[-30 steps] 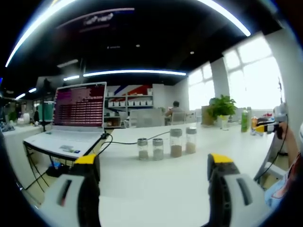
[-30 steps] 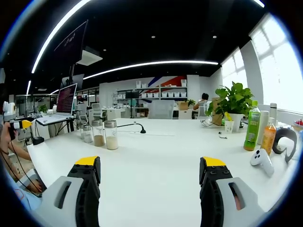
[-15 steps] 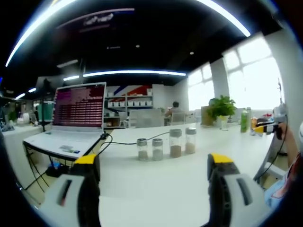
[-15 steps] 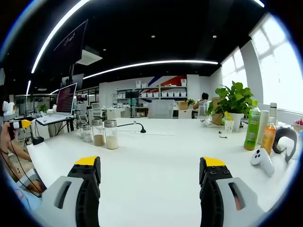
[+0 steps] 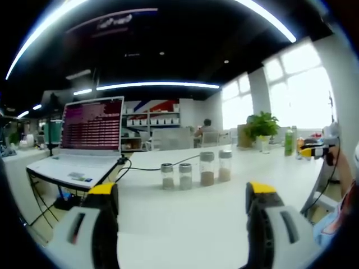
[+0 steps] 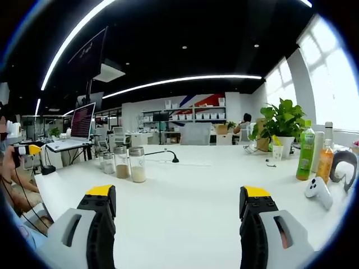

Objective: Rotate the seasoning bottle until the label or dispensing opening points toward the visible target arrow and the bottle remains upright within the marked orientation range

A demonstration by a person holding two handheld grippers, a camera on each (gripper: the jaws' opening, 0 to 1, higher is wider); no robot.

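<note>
White table (image 5: 185, 224) spans an open office. Left gripper (image 5: 182, 199) and right gripper (image 6: 178, 203) both hover with jaws released, nothing between them. Four seasoning bottles (image 5: 196, 175) stand upright in a row ahead of the left jaws, well apart (left of the right jaws' line). Laptop (image 5: 84, 140) sits beyond the left jaw.
</note>
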